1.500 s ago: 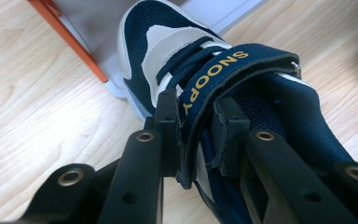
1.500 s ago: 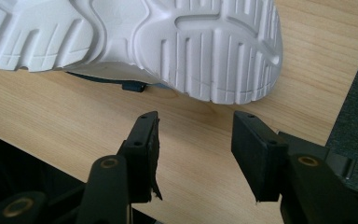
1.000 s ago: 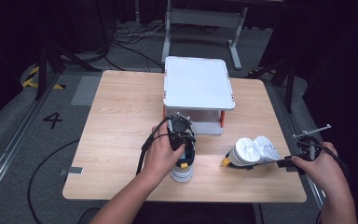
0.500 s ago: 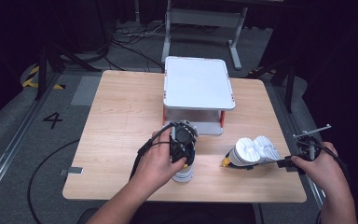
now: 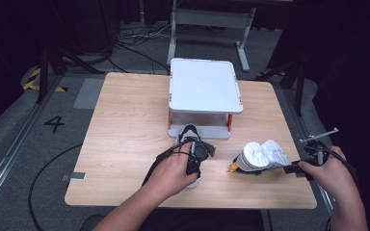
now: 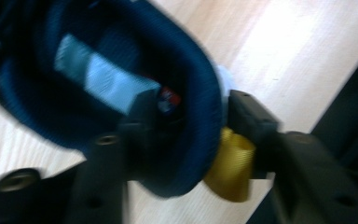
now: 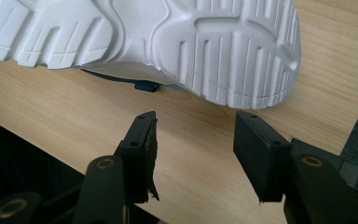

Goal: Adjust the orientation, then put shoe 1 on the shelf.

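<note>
A dark blue shoe [image 6: 51,107] with a white sole stands on the wooden table [image 5: 125,125], its toe [image 5: 189,131] at the foot of the white rack [image 5: 204,86]. My left gripper [image 5: 196,154] has just been closing and is shut on the shoe's heel collar, one jaw inside and one outside beside the yellow pull tab [image 6: 230,163]. A second shoe [image 5: 261,155] lies on its side with its white sole [image 7: 191,42] facing my right gripper [image 7: 196,140]. That gripper [image 5: 296,168] stands open just short of the sole, with nothing between its fingers.
The white two-tier rack stands at the back middle of the table, its lower shelf close to the held shoe's toe. The table's right edge and front edge lie close to my right hand. Cables and a stand's legs lie on the floor beyond.
My left gripper has shifted a little to the right and toward the person at the shoe's heel. The right hand and the sideways shoe have kept still.
</note>
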`<state>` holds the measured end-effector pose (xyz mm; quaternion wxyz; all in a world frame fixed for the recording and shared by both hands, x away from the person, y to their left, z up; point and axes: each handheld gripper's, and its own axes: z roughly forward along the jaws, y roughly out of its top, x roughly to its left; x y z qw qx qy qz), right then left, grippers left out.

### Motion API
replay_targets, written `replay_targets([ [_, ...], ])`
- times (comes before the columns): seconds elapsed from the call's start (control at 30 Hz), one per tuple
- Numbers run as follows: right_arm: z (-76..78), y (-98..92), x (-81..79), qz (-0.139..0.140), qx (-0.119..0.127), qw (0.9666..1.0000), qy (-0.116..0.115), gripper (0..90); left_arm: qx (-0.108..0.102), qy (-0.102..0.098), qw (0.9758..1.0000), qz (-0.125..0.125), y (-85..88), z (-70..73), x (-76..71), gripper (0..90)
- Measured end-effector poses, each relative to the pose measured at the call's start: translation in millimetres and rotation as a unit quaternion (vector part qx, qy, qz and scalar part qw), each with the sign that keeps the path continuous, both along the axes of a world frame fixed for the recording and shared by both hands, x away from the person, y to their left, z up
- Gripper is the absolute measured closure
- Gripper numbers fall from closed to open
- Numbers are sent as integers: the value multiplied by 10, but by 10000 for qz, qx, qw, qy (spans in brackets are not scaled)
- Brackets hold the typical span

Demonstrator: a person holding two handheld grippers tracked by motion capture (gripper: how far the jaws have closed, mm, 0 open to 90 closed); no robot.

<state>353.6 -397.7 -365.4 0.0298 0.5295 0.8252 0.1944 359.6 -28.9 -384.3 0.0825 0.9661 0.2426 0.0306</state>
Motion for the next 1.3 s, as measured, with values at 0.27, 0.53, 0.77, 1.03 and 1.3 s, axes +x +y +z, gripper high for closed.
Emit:
replay_targets([
  [0.27, -1, -10, -1, 28, 2, 10000, 9, 502, 29, -146, 9995, -294, -16, 92, -13, 729],
  [0.53, -16, 9, 0, 27, -31, 10000, 29, 500, -151, -361, 9979, -526, -46, 202, 254, 730],
  [0.77, -44, -6, -3, 13, -20, 10000, 81, 499, -306, -739, 9951, -574, -15, 147, 548, 725],
  [1.03, -68, -58, -90, -89, -32, 9999, 126, 497, -281, -898, 9938, -595, 5, 53, 776, 725],
  [1.3, -64, -133, -188, -217, -38, 9997, 116, 491, -419, -1179, 9906, -554, 51, 27, 903, 646],
])
